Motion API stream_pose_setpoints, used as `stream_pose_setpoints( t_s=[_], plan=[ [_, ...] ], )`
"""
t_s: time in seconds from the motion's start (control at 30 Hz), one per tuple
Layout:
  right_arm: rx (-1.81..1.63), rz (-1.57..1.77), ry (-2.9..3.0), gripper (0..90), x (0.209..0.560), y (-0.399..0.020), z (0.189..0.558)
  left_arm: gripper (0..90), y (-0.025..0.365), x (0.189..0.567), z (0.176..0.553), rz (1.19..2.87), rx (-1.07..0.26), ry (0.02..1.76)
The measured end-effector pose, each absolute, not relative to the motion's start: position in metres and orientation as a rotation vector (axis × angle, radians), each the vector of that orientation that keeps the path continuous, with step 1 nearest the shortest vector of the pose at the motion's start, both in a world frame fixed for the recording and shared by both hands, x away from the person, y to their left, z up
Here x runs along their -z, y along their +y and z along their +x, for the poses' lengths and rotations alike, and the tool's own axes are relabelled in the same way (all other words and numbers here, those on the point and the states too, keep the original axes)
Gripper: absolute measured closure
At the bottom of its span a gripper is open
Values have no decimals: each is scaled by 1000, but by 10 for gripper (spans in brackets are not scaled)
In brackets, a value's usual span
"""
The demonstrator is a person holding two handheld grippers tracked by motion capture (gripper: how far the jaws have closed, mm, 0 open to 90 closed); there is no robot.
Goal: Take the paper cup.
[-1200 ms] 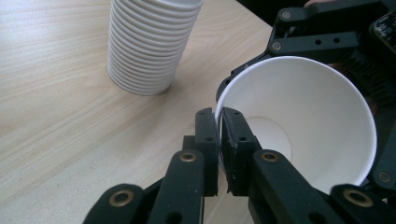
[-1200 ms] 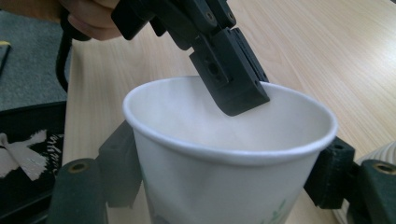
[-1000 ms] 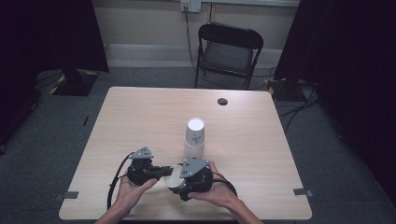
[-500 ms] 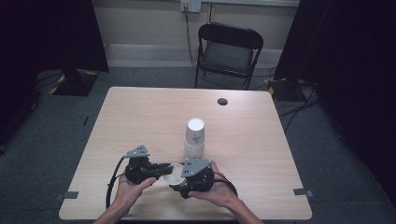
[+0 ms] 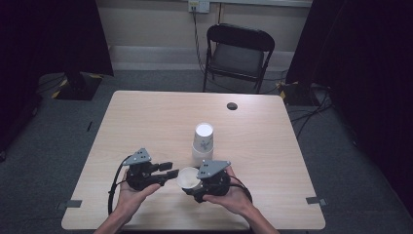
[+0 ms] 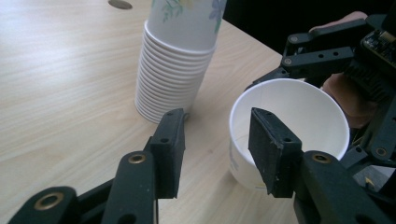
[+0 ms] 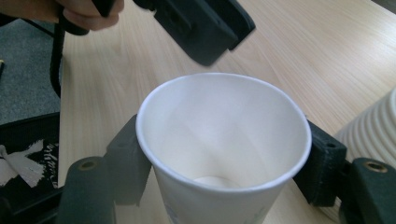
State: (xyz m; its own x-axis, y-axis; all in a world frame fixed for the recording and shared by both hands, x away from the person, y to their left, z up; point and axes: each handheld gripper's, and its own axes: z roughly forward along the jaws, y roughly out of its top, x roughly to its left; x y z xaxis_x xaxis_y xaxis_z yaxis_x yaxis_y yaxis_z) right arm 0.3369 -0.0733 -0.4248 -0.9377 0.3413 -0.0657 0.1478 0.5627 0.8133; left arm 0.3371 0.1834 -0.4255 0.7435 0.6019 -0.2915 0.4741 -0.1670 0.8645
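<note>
The right gripper (image 5: pixel 192 181) has its jaws clamped on a single paper cup (image 5: pixel 188 177), upright near the tabletop's (image 5: pixel 146 122) front edge, at six o'clock from the inverted stack of paper cups (image 5: pixel 202 142). The left gripper (image 6: pixel 217 154) has just been opening; its jaws stand apart, one inside the rim, pressing nothing. The handover looks finished. Next, the left should back clear.

Cup (image 5: pixel 187 177) before cup stack (image 5: pixel 202 142)
</note>
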Motion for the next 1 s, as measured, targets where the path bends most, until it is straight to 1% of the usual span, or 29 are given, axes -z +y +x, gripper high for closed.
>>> stream_pose_setpoints(
  t_s=[0.07, 0.23, 0.3, 0.4, 0.43, 0.47, 0.53, 0.6, 0.7, 0.73, 0.8, 0.87, 1.0],
  plan=[
    [-1329, 446, 2569, 310, 422, -78, 338, 520, 186, 425, 338, 1807, -159, 850],
    [-1334, 482, 2548, 311, 420, -84, 339, 490, 195, 426, 340, 1809, -215, 880],
    [-1343, 503, 2540, 311, 421, -86, 339, 460, 197, 426, 341, 1816, -235, 891],
    [-1344, 531, 2528, 311, 421, -92, 339, 453, 199, 427, 341, 1813, -311, 927],
    [-1343, 543, 2527, 311, 422, -95, 340, 448, 200, 429, 341, 1812, -310, 938],
    [-1362, 577, 2511, 311, 422, -102, 341, 393, 202, 430, 342, 1829, -314, 953],
    [-1371, 589, 2509, 311, 422, -104, 341, 381, 203, 431, 344, 1837, -336, 968],
    [-1394, 633, 2493, 312, 420, -112, 344, 333, 206, 431, 347, 1848, -361, 983],
    [-1391, 656, 2484, 312, 419, -117, 345, 316, 208, 431, 350, 1872, -390, 986],
    [-1379, 668, 2474, 312, 417, -122, 346, 294, 211, 432, 352, 1868, -389, 1002],
    [-1381, 686, 2454, 314, 416, -128, 346, 283, 215, 432, 353, 1872, -392, 1010],
    [-1377, 705, 2438, 314, 416, -134, 348, 268, 219, 433, 353, 1909, -405, 1006],
    [-1385, 722, 2430, 314, 416, -142, 349, 247, 225, 439, 350, 1926, -389, 1006]
  ],
)
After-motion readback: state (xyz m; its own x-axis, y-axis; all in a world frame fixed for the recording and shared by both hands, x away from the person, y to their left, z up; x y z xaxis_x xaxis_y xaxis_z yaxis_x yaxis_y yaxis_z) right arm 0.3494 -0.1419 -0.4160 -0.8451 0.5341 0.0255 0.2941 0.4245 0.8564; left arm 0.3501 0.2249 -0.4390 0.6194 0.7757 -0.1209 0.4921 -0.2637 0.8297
